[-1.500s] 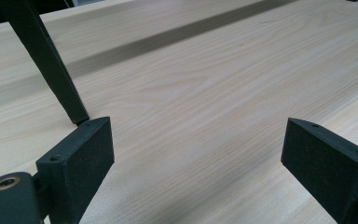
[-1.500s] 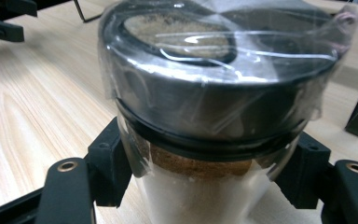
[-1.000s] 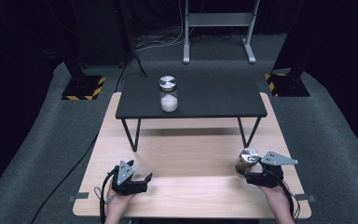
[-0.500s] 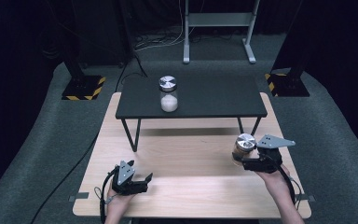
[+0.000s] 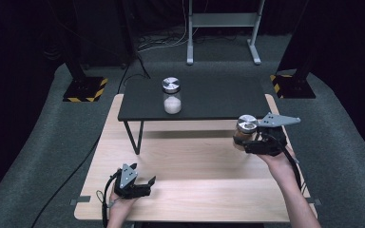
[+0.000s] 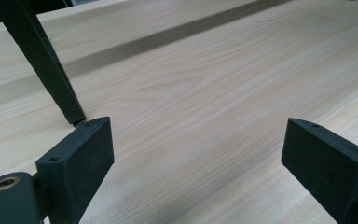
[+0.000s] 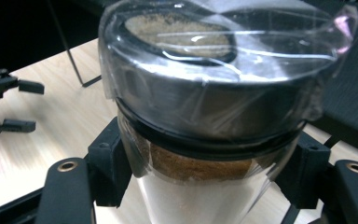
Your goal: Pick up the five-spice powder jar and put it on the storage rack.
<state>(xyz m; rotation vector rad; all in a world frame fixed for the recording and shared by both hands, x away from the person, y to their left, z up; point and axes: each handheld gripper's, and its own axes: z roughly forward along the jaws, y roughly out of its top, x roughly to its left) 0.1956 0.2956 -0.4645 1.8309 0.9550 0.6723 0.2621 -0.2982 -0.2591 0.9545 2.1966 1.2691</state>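
Dark carpet surrounds the wooden table (image 5: 195, 190), where at seven o'clock the left gripper (image 5: 140, 186) rests with jaws wide and empty. At three o'clock the right gripper (image 5: 247, 142) clamps an upright jar of brown powder (image 5: 245, 130), raised beside the black shelf (image 5: 209, 97), whose top lies toward eleven o'clock from it, holding the white-filled jar (image 5: 172, 96). Wrinkled film blurs the held jar's lid, and its base is cut off.

Dark room around me, grey carpet floor (image 5: 38, 156) all round. Light wood table (image 5: 195, 190) fills the lower middle, and a metal stand (image 5: 221, 21) sits top centre. Yellow-black striped bases (image 5: 88, 90) sit at upper left and right.
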